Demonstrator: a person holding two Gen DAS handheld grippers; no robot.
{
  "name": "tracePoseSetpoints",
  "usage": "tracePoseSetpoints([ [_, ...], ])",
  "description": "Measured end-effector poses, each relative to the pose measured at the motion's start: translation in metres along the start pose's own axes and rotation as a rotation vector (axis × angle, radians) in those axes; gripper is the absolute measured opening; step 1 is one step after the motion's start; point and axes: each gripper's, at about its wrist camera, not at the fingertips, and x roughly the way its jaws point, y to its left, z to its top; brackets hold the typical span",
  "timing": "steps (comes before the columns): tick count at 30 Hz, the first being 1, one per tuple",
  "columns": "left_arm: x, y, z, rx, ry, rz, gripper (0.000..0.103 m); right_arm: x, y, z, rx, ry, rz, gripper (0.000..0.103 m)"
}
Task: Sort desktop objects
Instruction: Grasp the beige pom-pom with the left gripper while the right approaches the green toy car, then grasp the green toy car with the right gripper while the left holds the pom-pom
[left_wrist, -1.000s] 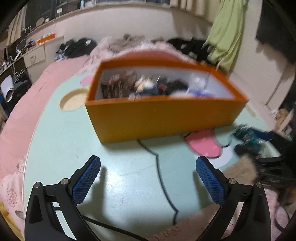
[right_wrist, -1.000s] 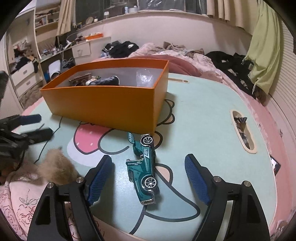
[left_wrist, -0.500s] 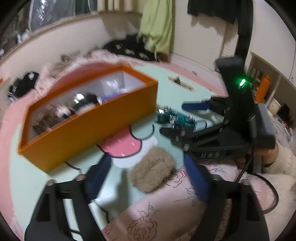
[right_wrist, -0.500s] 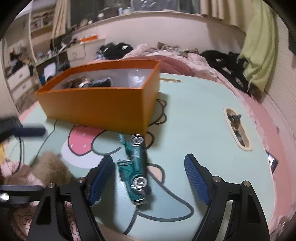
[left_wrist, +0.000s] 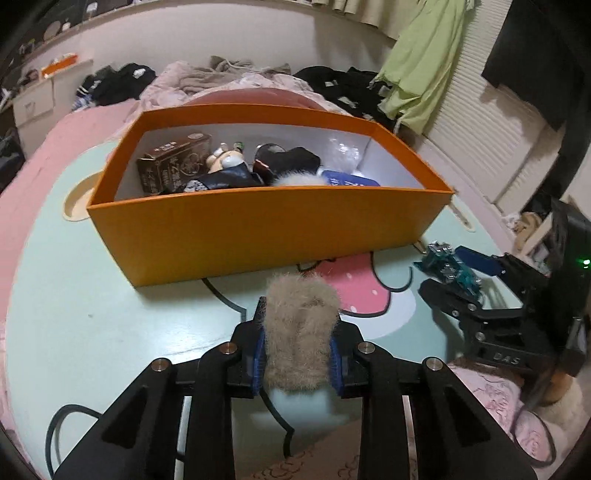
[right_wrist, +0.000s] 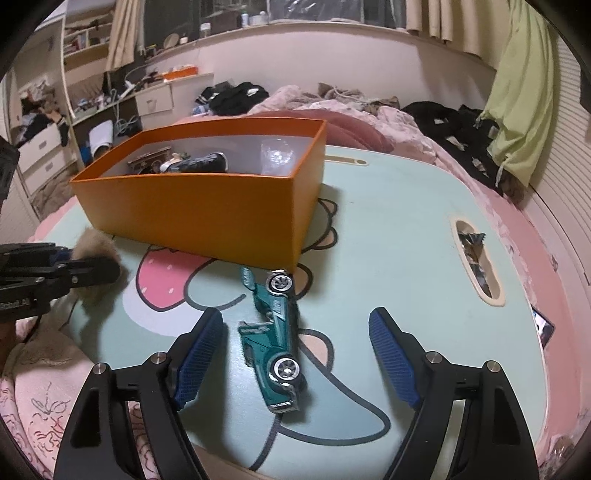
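The right gripper bore the letters "DAS" on its black frame. The left gripper had just been closing, and its ribbed blue pads pinched a tan fur tuft near the tabletop's front edge; a second earlier it stood wide and empty. The right gripper's jaws gaped around a glossy green toy car, untouched, before the orange cardboard box.

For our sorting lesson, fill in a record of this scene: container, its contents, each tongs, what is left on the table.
container: orange box, open top
contents: brown carton, figurine, dark items
left tongs: just closed on fur ball
right tongs: open, astride green car, not touching
left on table: green car
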Motion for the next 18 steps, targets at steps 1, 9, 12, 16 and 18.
tracePoseSetpoints([
  [1,0.001,-0.004,-0.001,0.016,-0.001,0.012,0.035,0.001,0.001,0.000,-0.003,0.001,0.002,0.082],
  [9,0.010,-0.019,-0.002,0.092,0.051,0.173,0.094,0.001,-0.001,0.001,0.002,0.001,0.007,0.084],
  [12,0.011,-0.017,-0.002,0.087,0.056,0.175,0.097,0.001,-0.001,0.000,0.003,0.002,0.007,0.085],
  [16,0.012,-0.018,-0.002,0.084,0.056,0.177,0.097,0.001,-0.002,0.000,0.005,0.002,0.006,0.086],
  [18,0.011,-0.018,-0.003,0.082,0.055,0.178,0.097,0.001,-0.002,0.000,0.003,0.002,0.005,0.087],
])
